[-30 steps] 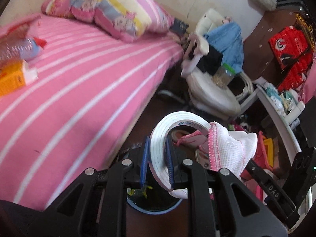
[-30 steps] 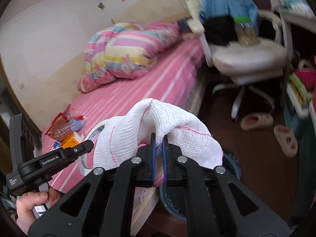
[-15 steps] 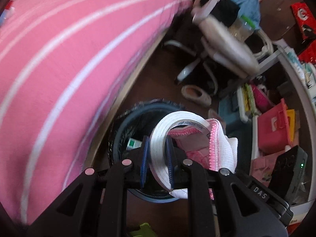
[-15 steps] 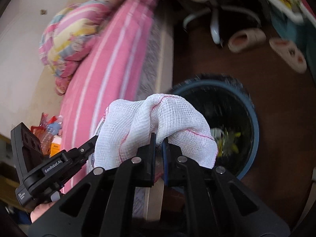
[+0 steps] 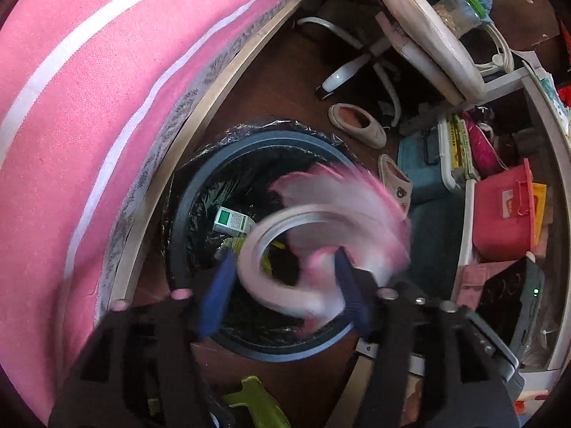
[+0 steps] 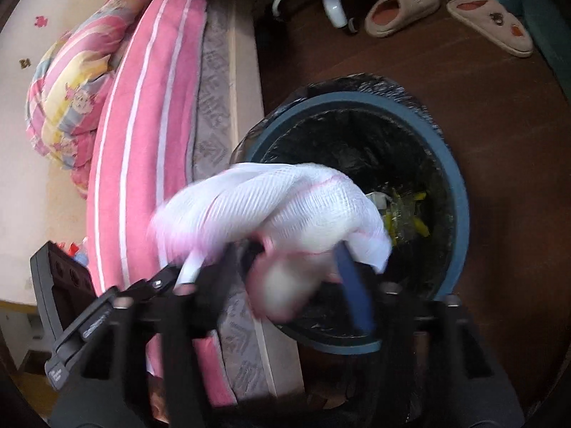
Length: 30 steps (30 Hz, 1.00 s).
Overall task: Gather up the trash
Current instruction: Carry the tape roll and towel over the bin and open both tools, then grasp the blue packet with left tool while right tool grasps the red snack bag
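A blue-rimmed trash bin lined with a black bag stands on the floor beside the bed, with a green-and-white carton and yellow scraps inside. Over it, my left gripper has its jaws opening. A white tape roll hangs blurred and loose between them, above the bin's mouth. My right gripper is also opening over the trash bin. A white gauze cloth with pink trim sags blurred across its fingers and hides the left one. That same cloth shows behind the tape roll.
The bed with a pink striped sheet runs along the bin's left side. Two slippers and a white swivel chair stand beyond the bin. A red box and cluttered shelves are at the right. A folded quilt lies on the bed.
Both grippers came down from beside the bed to just over the bin and tipped downward. Their jaws went from shut to spread, and the tape roll and cloth are slipping free.
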Each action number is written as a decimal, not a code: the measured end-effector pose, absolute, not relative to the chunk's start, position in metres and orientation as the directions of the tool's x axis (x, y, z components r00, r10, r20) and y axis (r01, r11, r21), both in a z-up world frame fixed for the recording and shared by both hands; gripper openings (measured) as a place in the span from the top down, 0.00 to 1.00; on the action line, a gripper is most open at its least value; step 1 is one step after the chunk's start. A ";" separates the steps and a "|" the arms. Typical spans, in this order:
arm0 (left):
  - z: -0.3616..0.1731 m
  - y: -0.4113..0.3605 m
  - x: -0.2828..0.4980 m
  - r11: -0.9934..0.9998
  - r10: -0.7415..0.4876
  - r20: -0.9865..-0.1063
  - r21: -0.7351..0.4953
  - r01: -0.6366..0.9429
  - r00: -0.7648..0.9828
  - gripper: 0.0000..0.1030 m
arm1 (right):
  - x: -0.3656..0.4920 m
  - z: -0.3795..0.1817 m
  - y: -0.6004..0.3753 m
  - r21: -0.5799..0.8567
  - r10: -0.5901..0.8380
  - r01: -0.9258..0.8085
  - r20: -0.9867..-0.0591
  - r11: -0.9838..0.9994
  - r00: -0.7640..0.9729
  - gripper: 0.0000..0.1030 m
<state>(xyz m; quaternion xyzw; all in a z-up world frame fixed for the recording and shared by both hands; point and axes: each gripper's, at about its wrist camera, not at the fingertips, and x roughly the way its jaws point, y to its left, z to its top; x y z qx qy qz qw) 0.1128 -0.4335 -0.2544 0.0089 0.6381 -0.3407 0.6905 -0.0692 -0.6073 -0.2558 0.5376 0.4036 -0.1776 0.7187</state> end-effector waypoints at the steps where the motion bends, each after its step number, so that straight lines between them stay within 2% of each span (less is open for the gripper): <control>1: -0.254 -0.434 0.112 0.766 -0.456 -0.889 -0.419 0.488 -0.047 0.39 | -0.071 -0.252 -0.606 0.610 0.151 0.705 -0.784 0.363 0.602 0.21; 2: -0.253 -0.435 0.112 0.767 -0.455 -0.890 -0.416 0.489 -0.043 0.34 | -0.072 -0.250 -0.605 0.593 0.124 0.715 -0.794 0.369 0.595 0.13; 7: -0.232 -0.421 0.117 0.776 -0.499 -0.866 -0.439 0.452 0.015 0.32 | -0.071 -0.221 -0.594 0.502 -0.001 0.726 -0.822 0.469 0.569 0.06; 12: -0.200 -0.396 0.118 0.786 -0.550 -0.829 -0.473 0.398 0.101 0.29 | -0.069 -0.171 -0.569 0.498 -0.093 0.589 -0.709 0.636 0.699 0.05; 14: -0.187 -0.385 0.118 0.790 -0.562 -0.816 -0.482 0.379 0.135 0.29 | -0.070 -0.150 -0.557 0.528 -0.092 0.526 -0.642 0.667 0.761 0.05; 18: -0.149 -0.351 0.114 0.785 -0.607 -0.754 -0.518 0.340 0.251 0.29 | -0.068 -0.117 -0.536 0.499 -0.117 0.459 -0.574 0.735 0.811 0.05; 20: -0.133 -0.336 0.112 0.773 -0.630 -0.719 -0.546 0.323 0.293 0.27 | -0.065 -0.096 -0.522 0.479 -0.095 0.398 -0.540 0.782 0.836 0.05; 25: -0.076 -0.279 0.103 0.739 -0.666 -0.583 -0.603 0.302 0.465 0.22 | -0.051 -0.053 -0.487 0.454 -0.001 0.282 -0.528 0.845 0.849 0.05; 30: -0.022 -0.217 0.092 0.730 -0.656 -0.470 -0.595 0.338 0.590 0.17 | -0.040 -0.009 -0.436 0.432 0.059 0.148 -0.429 0.890 0.901 0.05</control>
